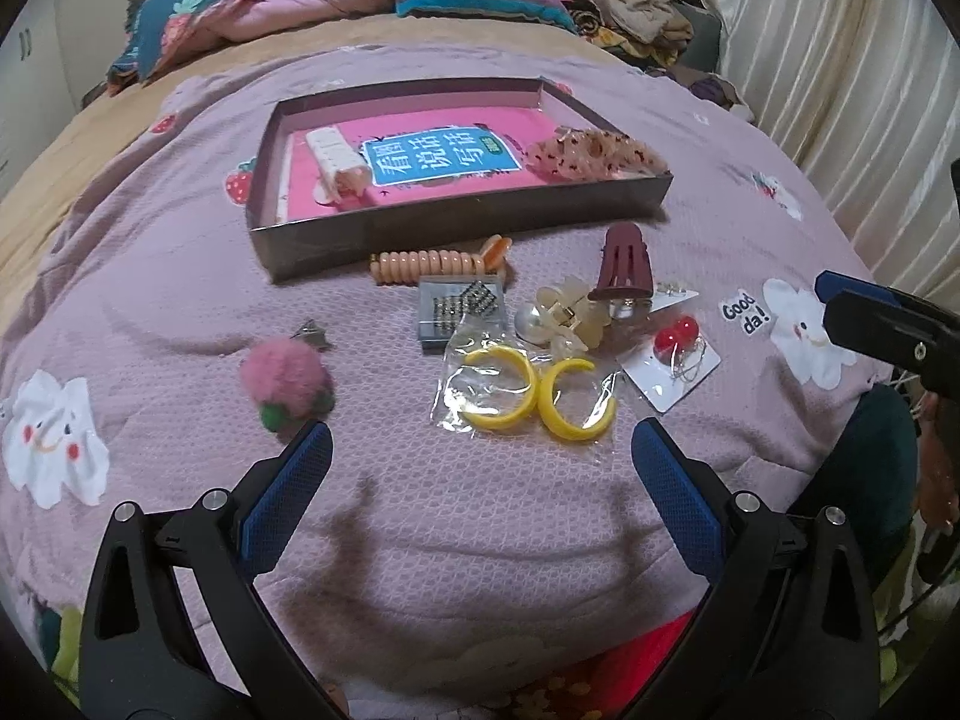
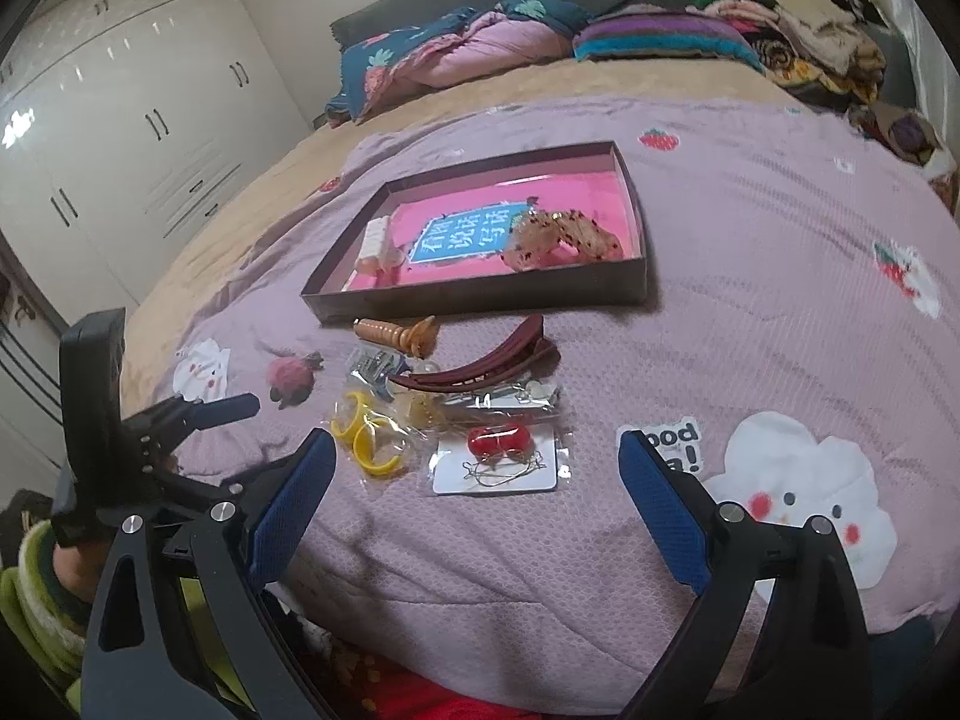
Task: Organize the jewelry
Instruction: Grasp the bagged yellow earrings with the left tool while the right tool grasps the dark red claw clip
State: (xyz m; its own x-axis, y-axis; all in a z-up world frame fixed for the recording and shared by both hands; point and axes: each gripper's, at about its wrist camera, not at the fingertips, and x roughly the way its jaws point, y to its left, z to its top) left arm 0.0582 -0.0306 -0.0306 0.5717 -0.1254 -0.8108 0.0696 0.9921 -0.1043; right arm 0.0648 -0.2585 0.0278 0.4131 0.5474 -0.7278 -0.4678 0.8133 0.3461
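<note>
A dark shallow box [image 1: 456,222] [image 2: 480,300] with a pink lining lies on the bed; inside are a white hair clip [image 1: 336,162] and a speckled claw clip [image 1: 594,153] [image 2: 558,240]. In front of it lie loose pieces: yellow hoop earrings in a clear bag [image 1: 534,399] [image 2: 366,432], red earrings on a white card [image 1: 675,360] [image 2: 501,456], a maroon clip [image 1: 624,267] [image 2: 480,369], a pink pompom [image 1: 285,381] [image 2: 291,381], a coiled peach hair tie [image 1: 438,264]. My left gripper [image 1: 483,459] hovers open just short of the yellow hoops. My right gripper [image 2: 477,468] stands open around the red earring card.
The pink quilt [image 1: 480,540] with cloud and strawberry prints covers the bed. Folded bedding [image 2: 468,48] and piled clothes [image 2: 798,24] lie at the headboard. White wardrobes [image 2: 120,120] stand at the left, a curtain [image 1: 840,60] at the right. A small dark rhinestone box [image 1: 459,312] sits among the pieces.
</note>
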